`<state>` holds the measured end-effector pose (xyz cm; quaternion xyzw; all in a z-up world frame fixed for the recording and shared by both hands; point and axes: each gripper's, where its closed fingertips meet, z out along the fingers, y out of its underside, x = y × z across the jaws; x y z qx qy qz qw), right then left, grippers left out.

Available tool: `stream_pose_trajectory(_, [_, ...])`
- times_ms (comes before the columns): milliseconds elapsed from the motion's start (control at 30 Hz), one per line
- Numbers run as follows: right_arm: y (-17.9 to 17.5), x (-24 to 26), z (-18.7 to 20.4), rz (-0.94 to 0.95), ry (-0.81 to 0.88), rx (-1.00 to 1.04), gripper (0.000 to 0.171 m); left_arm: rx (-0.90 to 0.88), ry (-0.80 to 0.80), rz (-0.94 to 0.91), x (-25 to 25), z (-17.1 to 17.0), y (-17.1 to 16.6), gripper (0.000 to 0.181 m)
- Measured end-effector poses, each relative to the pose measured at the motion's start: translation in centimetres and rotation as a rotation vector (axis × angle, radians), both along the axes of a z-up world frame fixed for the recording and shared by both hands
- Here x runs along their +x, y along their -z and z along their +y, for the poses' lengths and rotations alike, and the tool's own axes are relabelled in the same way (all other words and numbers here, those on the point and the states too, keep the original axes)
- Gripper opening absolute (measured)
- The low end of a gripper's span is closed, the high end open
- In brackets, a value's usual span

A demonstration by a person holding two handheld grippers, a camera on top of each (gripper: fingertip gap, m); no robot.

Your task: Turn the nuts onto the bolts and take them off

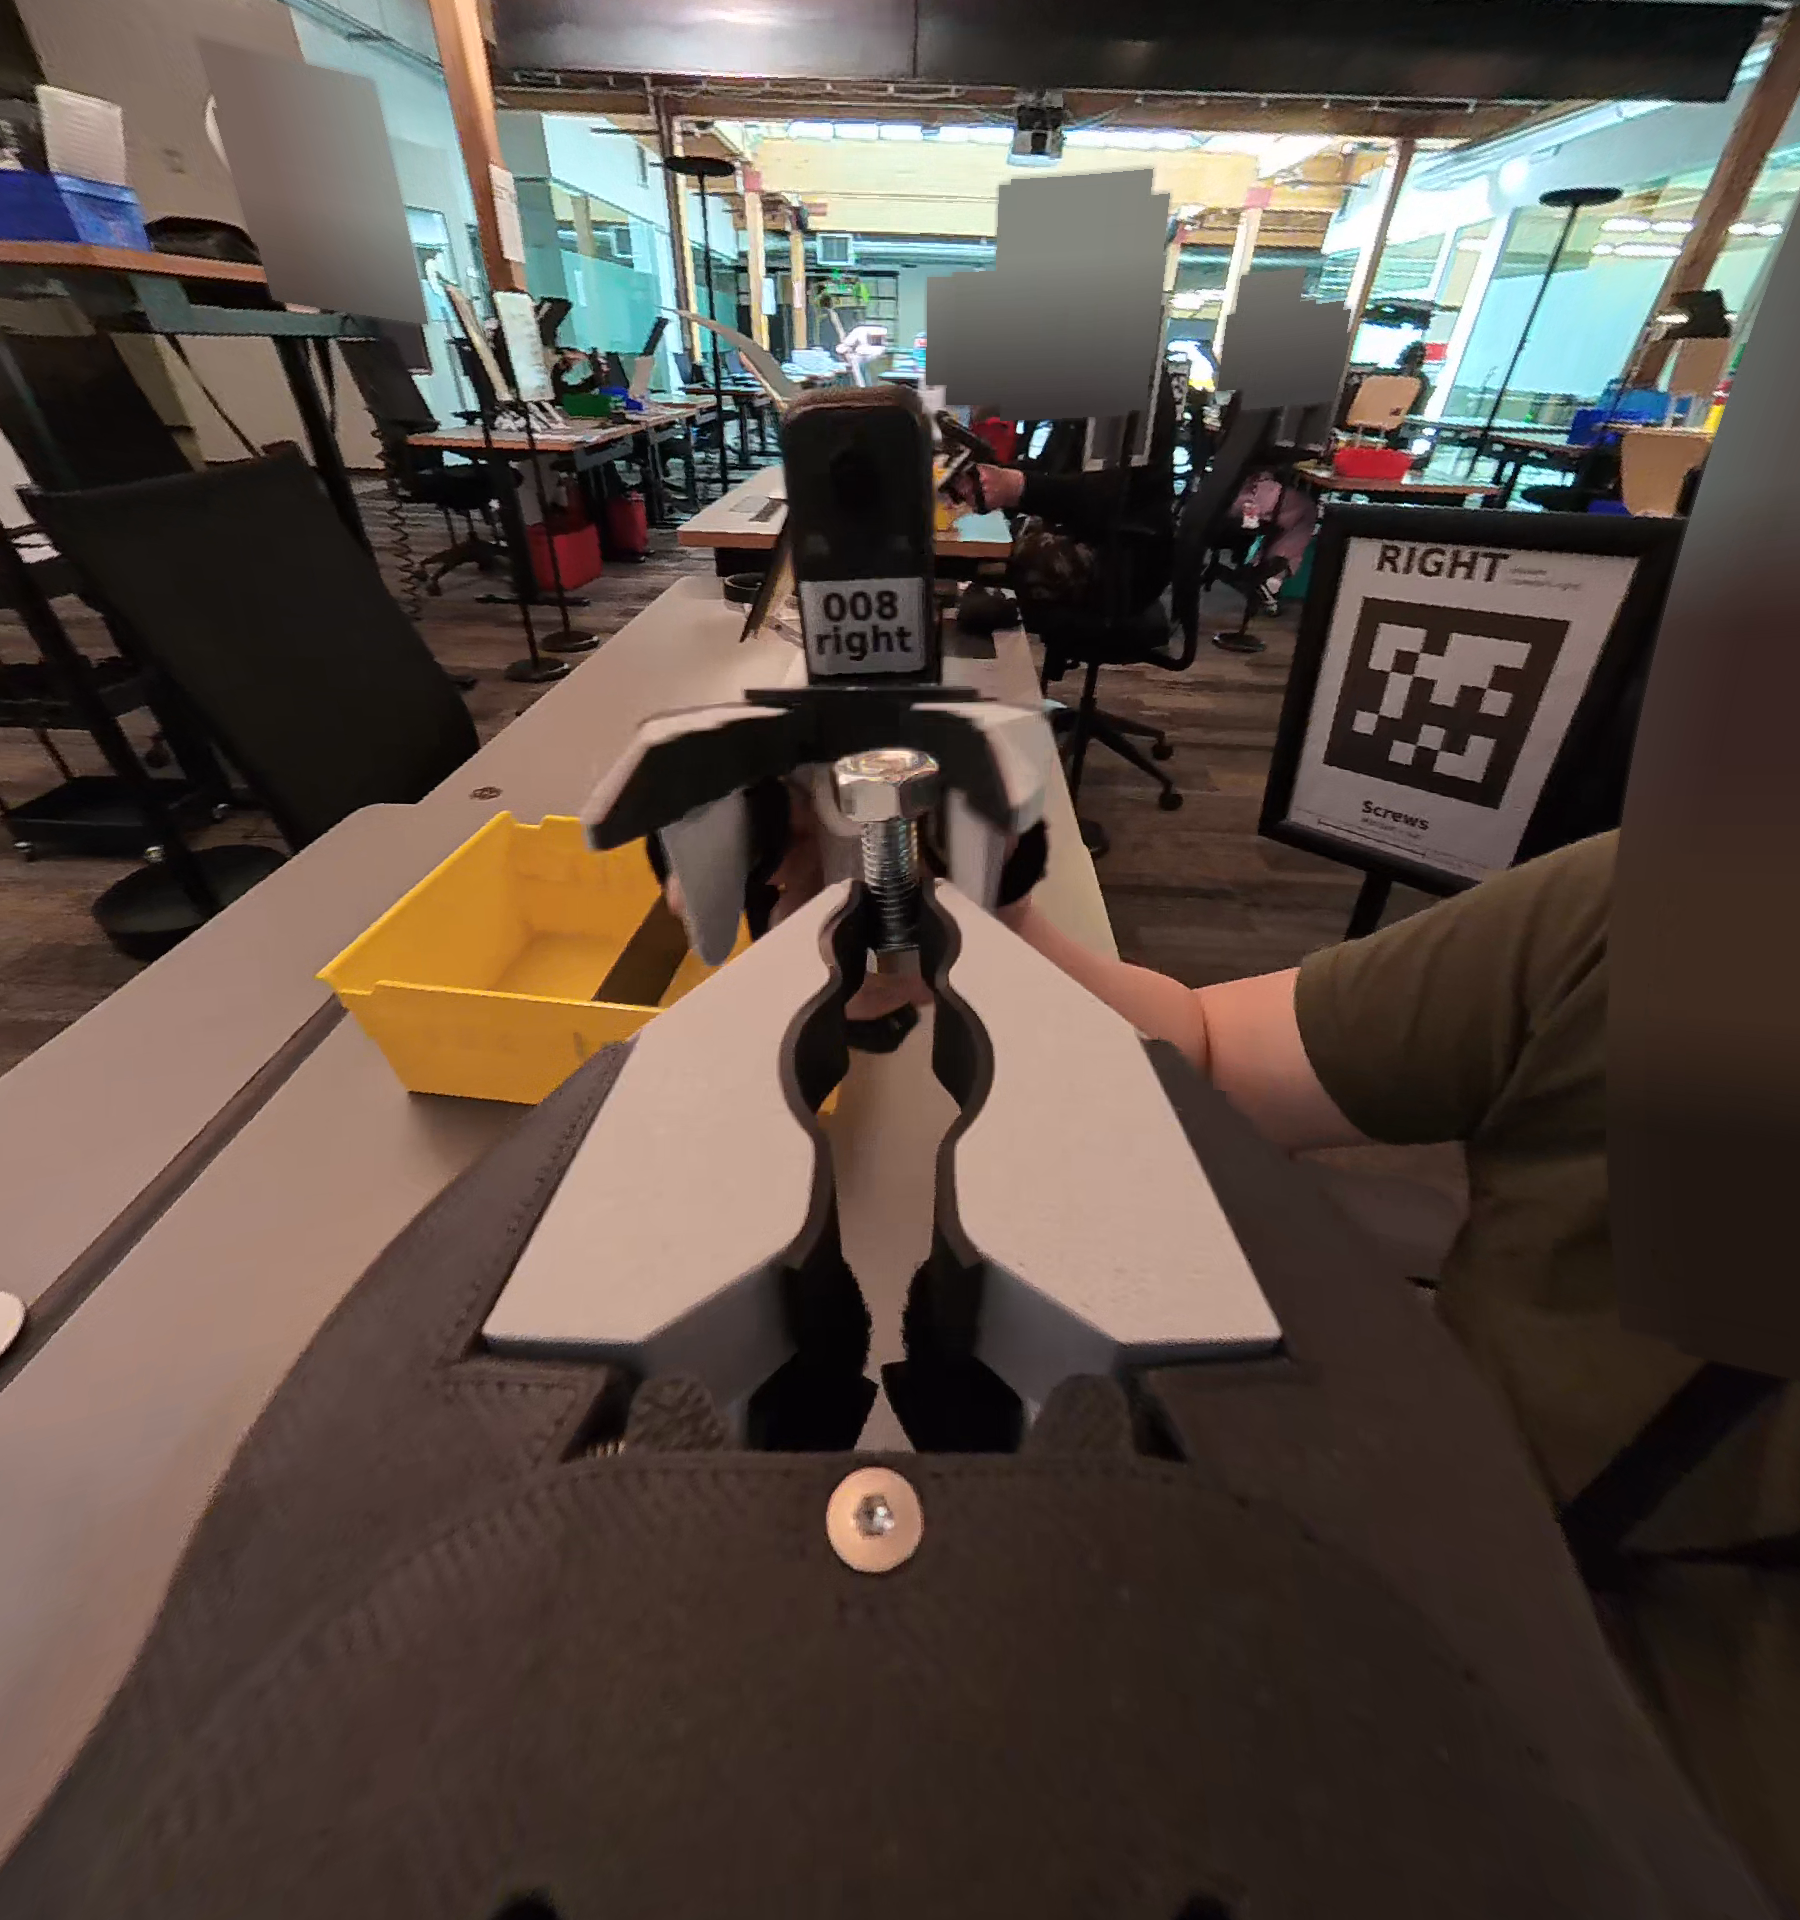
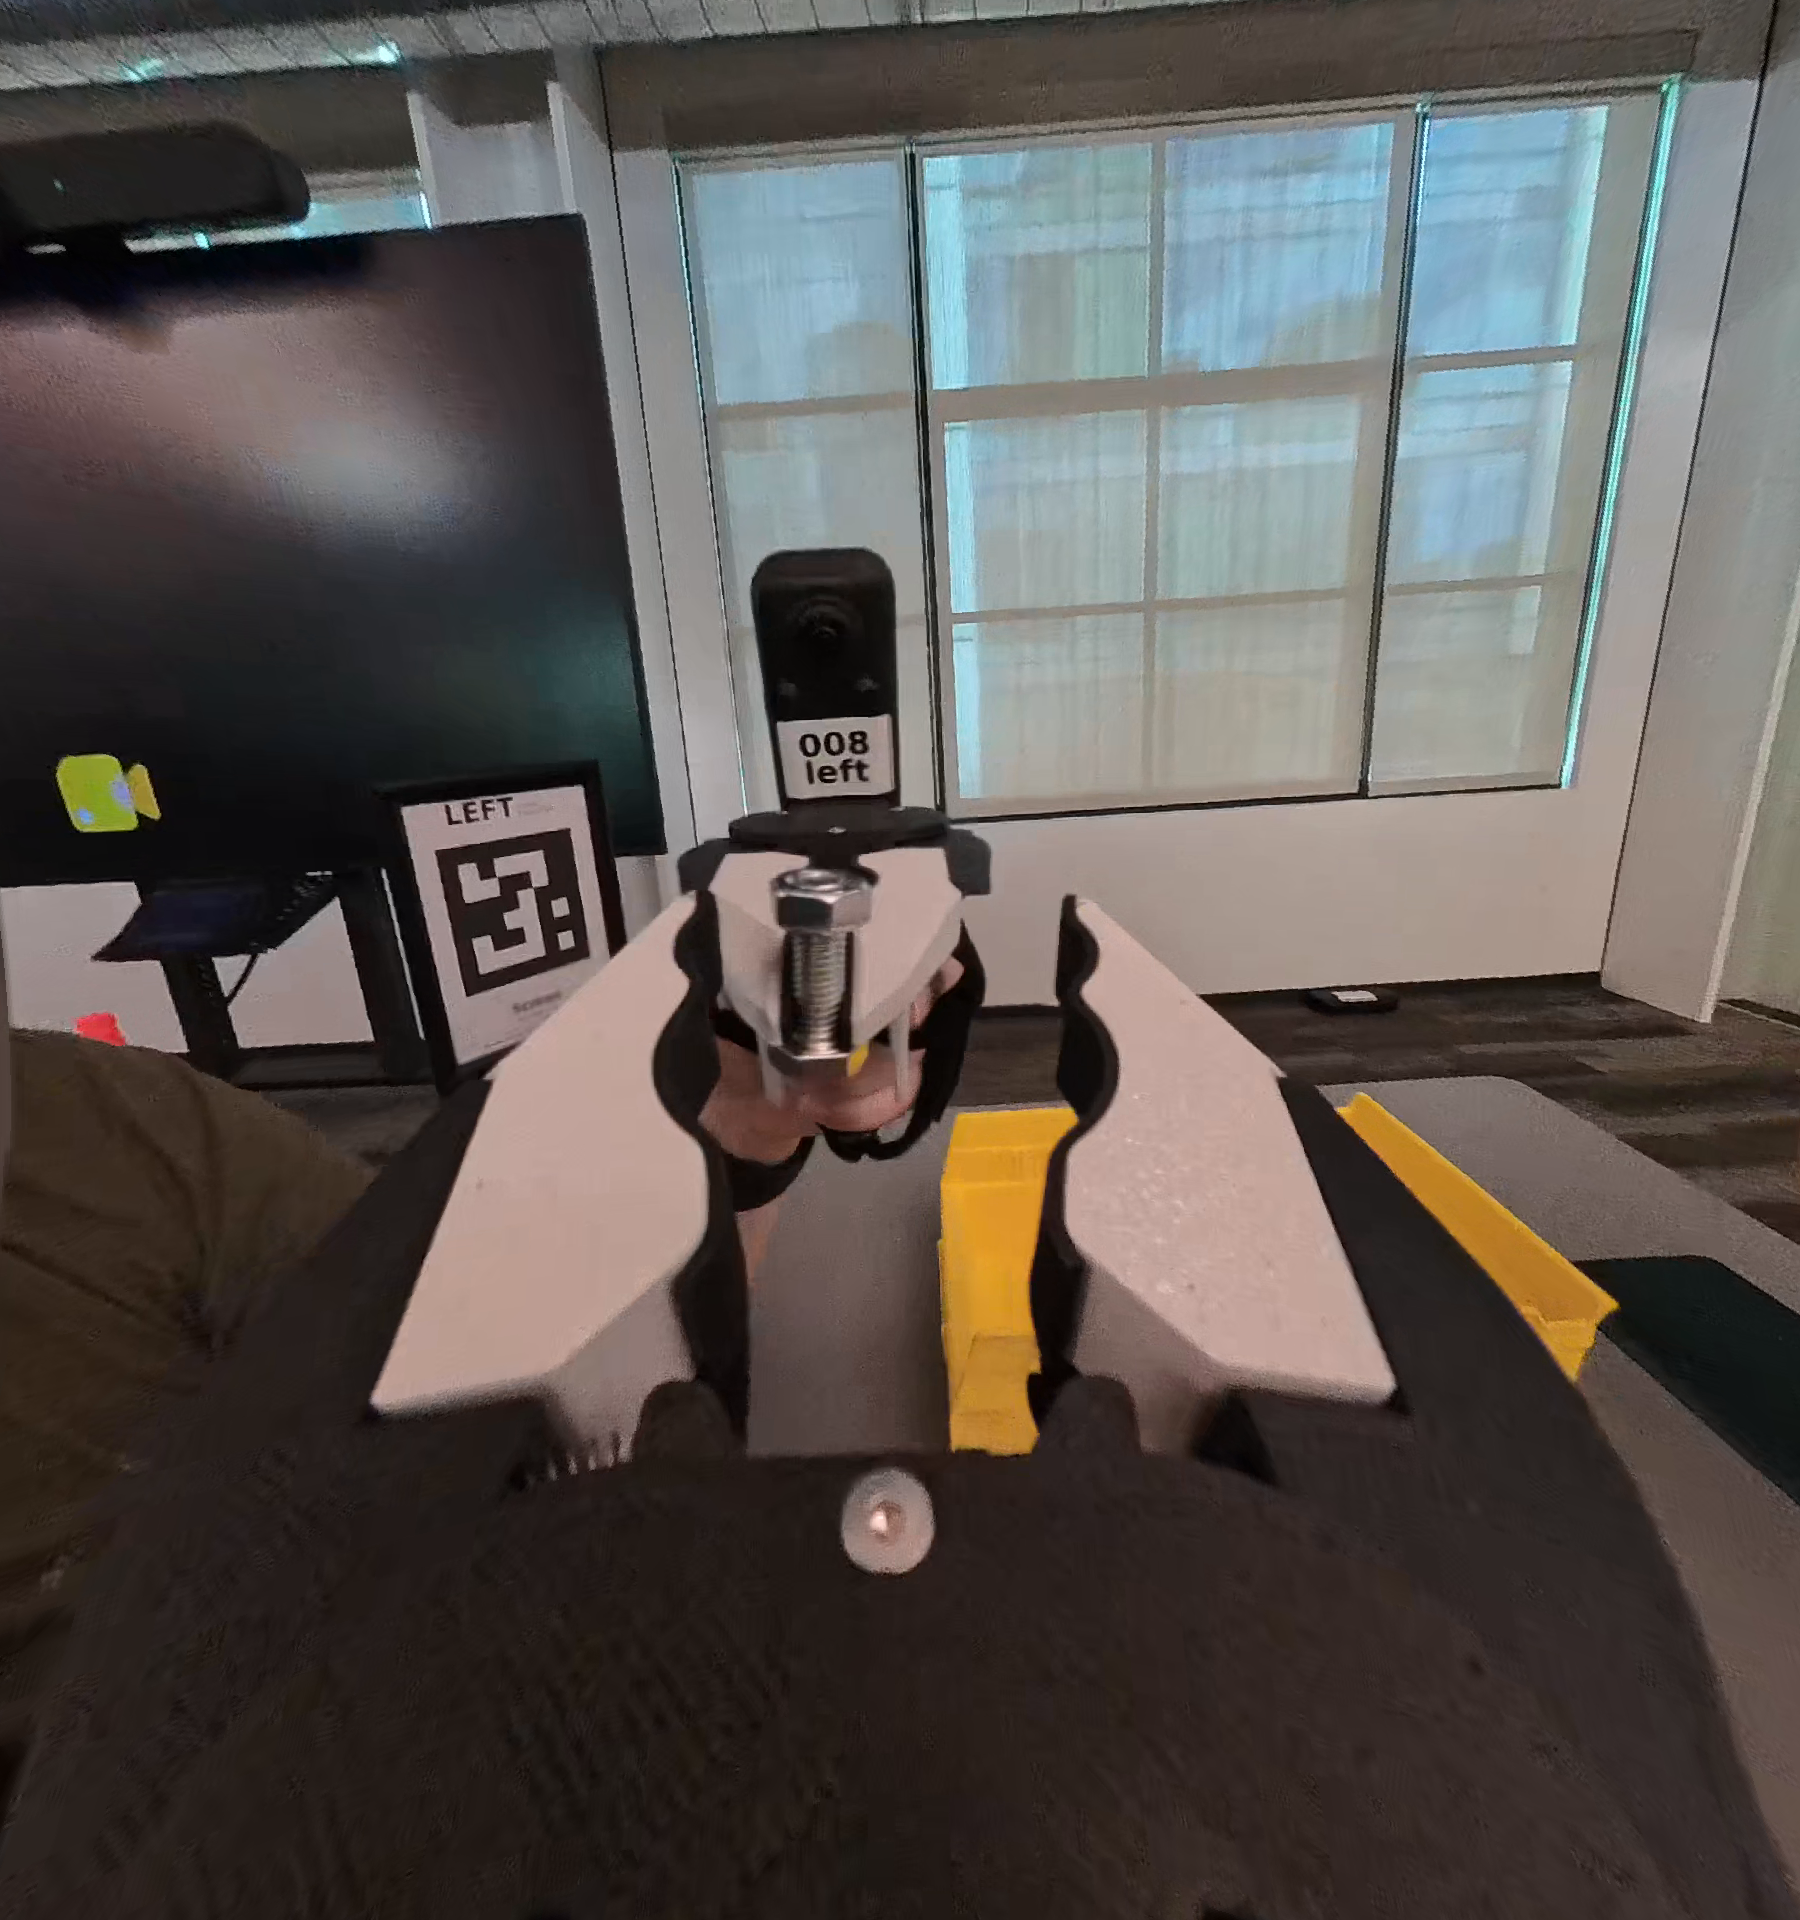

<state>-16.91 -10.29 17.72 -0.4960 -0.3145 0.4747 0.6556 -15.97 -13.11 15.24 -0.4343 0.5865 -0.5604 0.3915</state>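
A: One silver threaded steel bolt (image 1: pixel 888 883), upright, clamped by its lower end in the closed left gripper (image 1: pixel 888 940); silver hex nut (image 1: pixel 883 781) sits at its upper end.

B: Right gripper (image 2: pixel 880 971)?

A: Spread wide, empty, facing the bolt, likely to take the nut.

B: Surroundings?

A: Yellow plastic bin (image 1: pixel 506 956) on grey table (image 1: pixel 127 1122), below; nothing obstructs.

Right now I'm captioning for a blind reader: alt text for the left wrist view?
The left gripper is shut on an upright bolt with a nut at its top. Facing it, the right gripper stands open around the nut, above a yellow bin on a grey table.
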Motion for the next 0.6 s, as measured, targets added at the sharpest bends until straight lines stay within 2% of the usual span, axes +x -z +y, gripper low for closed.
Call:
stream_pose_trajectory(33, [0.2, 0.2, 0.6, 0.002, 0.017, -0.003, 0.061, -0.002, 0.02, 0.003, 0.1, -0.4, 0.0, 0.007])
stream_pose_trajectory(133, [0.4, 1.4, 0.9, 0.067, -0.076, -0.055, 0.056, -0.007, 0.018, -0.005, -0.2, -0.5, -0.2, 0.007])
stream_pose_trajectory(233, [0.8, 3.5, 2.6, 0.105, -0.003, -0.09, 0.054, -0.026, 0.012, -0.027, -0.9, 0.0, -0.8, 0.007])
stream_pose_trajectory(367, [-0.1, 2.0, 0.7, 0.072, -0.028, -0.024, 0.055, 0.035, -0.097, -0.022, -0.8, 1.4, -0.7, 0.007])
stream_pose_trajectory(433, [-0.4, 1.3, 0.3, 0.037, 0.045, 0.022, 0.055, 0.075, -0.148, -0.027, -0.5, 1.9, -0.6, 0.007])
stream_pose_trajectory(500, [-0.6, 0.9, 0.6, -0.022, 0.201, 0.08, 0.052, 0.12, -0.212, -0.022, -0.2, 2.4, -0.4, 0.007])
stream_pose_trajectory(600, [-1.0, 1.5, 0.9, -0.057, 0.401, 0.159, 0.039, 0.172, -0.288, -0.006, 0.3, 3.0, -0.1, 0.007])
